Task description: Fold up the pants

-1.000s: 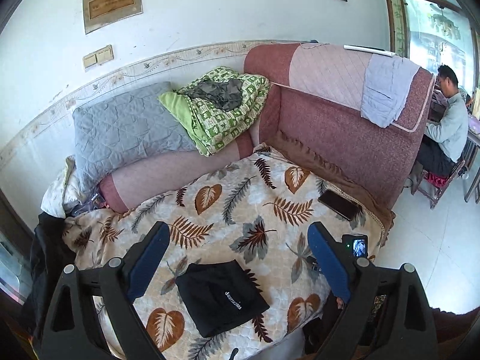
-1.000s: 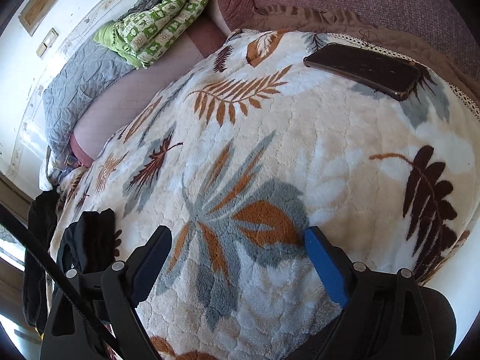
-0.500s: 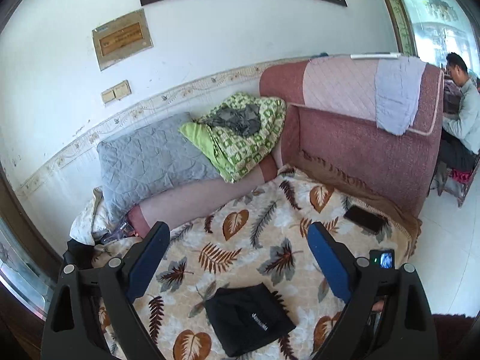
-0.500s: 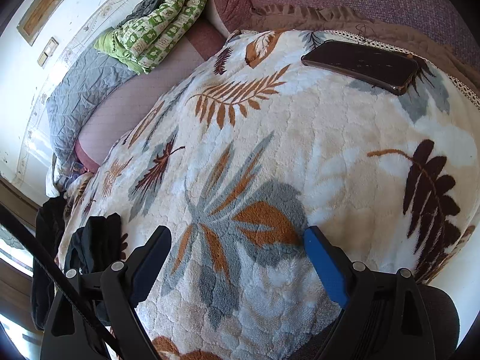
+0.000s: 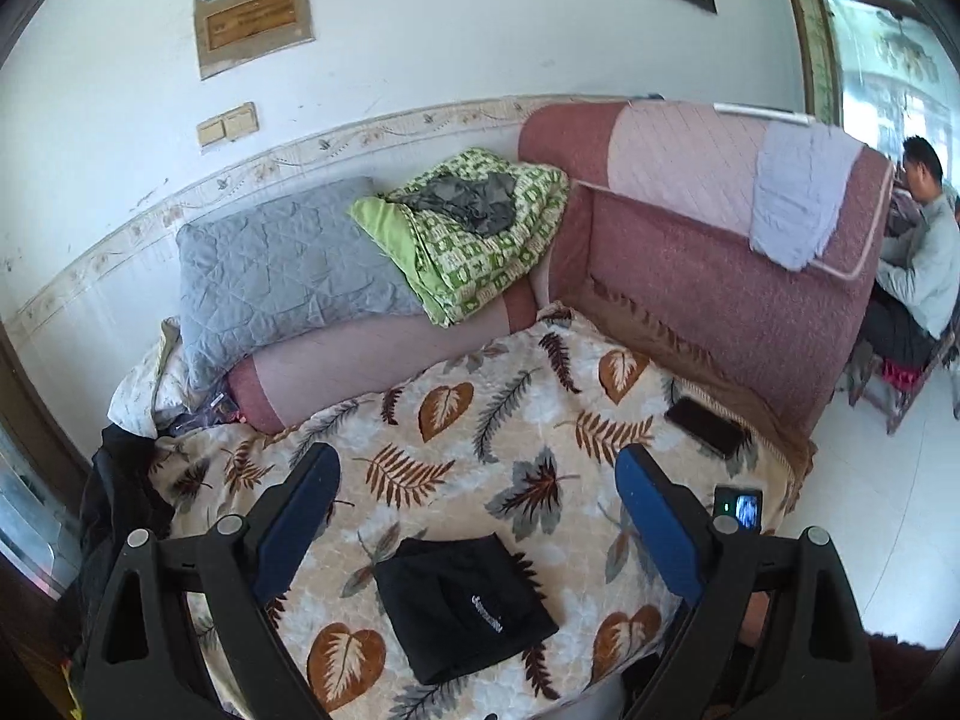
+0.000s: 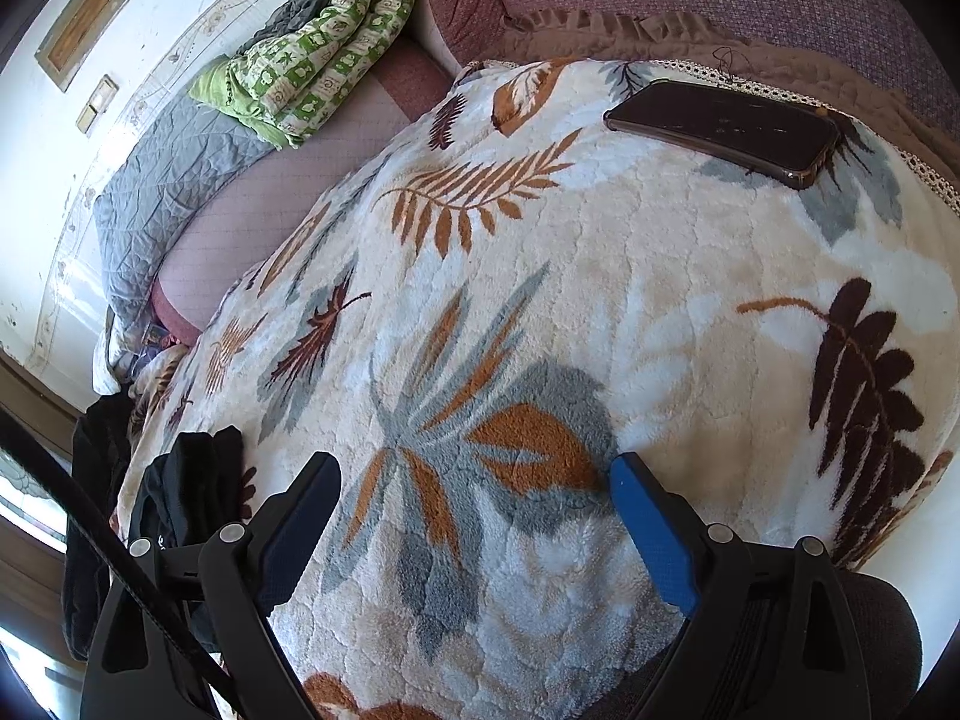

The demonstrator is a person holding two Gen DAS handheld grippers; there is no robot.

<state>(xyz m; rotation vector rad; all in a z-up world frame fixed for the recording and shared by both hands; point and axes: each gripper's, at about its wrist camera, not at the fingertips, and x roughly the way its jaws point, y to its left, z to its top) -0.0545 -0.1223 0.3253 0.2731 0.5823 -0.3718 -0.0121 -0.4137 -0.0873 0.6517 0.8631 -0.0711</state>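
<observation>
The black pants (image 5: pixel 465 603) lie folded into a small rectangle with a white logo on the leaf-print blanket (image 5: pixel 510 438). My left gripper (image 5: pixel 477 492) is open and empty, held high above them. My right gripper (image 6: pixel 474 492) is open and empty, low over the blanket (image 6: pixel 570 300), well to the right of the pants (image 6: pixel 192 480), which show as a dark bundle at the left of the right wrist view.
A dark phone (image 5: pixel 705 427) lies on the blanket's right side, also in the right wrist view (image 6: pixel 726 129). A grey pillow (image 5: pixel 276 288) and green quilt (image 5: pixel 480 234) rest against the wall. Dark clothes (image 5: pixel 114 516) hang at the left. A man (image 5: pixel 924 252) sits at right.
The left gripper's view has tilted back down and closer to the sofa after rising; the folded pants stay put. The right gripper has barely moved.
</observation>
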